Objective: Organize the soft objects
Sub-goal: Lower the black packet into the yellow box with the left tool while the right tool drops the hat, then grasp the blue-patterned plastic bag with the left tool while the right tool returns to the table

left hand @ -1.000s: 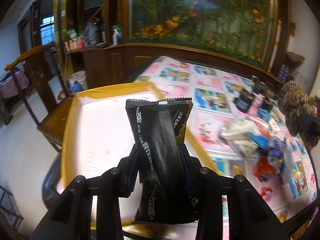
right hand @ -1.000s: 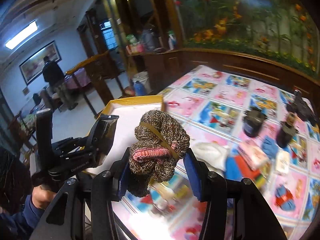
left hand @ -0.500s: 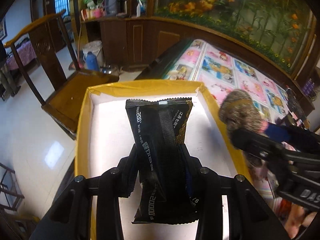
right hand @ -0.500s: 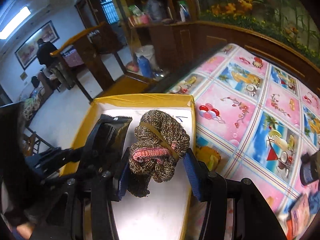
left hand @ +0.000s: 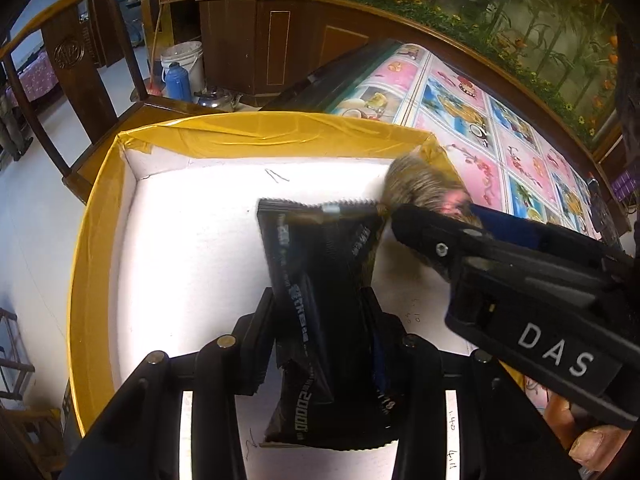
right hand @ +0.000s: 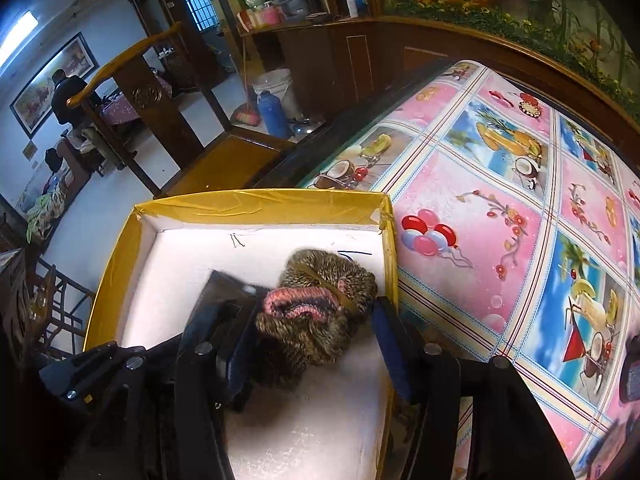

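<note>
Left gripper [left hand: 320, 316] holds black packet [left hand: 320, 304] over yellow box [left hand: 92, 216]; right gripper [left hand: 472, 236], woolly bundle [left hand: 420, 184] on right.

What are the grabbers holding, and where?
Left gripper pinches the black packet low down. Right gripper has just been opening; the knitted bundle lies loose between its jaws.

I see a pale tiled floor [right hand: 120, 184], a carved wooden chair [left hand: 80, 64], dark cabinets [left hand: 256, 40], a flower mural [left hand: 500, 4], and a barred window [right hand: 198, 4].
</note>
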The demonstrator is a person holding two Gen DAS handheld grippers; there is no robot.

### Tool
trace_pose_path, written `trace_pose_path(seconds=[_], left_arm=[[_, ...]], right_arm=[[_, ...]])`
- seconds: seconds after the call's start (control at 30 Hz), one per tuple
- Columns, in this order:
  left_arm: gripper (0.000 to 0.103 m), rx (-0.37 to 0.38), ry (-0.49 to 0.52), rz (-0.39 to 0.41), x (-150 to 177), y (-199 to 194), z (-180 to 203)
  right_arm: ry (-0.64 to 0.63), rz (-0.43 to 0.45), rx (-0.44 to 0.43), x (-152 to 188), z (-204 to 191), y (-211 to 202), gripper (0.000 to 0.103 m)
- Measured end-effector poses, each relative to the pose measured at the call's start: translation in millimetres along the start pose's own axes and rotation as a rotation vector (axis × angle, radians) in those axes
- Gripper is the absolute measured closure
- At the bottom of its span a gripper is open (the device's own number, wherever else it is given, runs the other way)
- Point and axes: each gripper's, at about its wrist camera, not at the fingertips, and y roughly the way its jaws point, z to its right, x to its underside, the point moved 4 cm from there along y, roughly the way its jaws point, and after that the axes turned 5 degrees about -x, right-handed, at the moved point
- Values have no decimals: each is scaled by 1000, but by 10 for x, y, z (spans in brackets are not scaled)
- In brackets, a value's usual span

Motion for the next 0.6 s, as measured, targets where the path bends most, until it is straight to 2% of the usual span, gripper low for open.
trace_pose_path(seconds=[0.1,0.3,0.4,0.6], left_arm=[[53,14,-6,6,-1,-22,-9],[53,18,-1,54,30,-196,-10],[53,9,28,113,99,-422,36],[48,52,85,216,314,-878,333]], right_arm=[[11,11,-19,21,-2,-88,37],[13,75,-40,153,44,-561,36],[5,132,-76,377,106,-971,36],[11,256,-165,1050,339,-1857,36]])
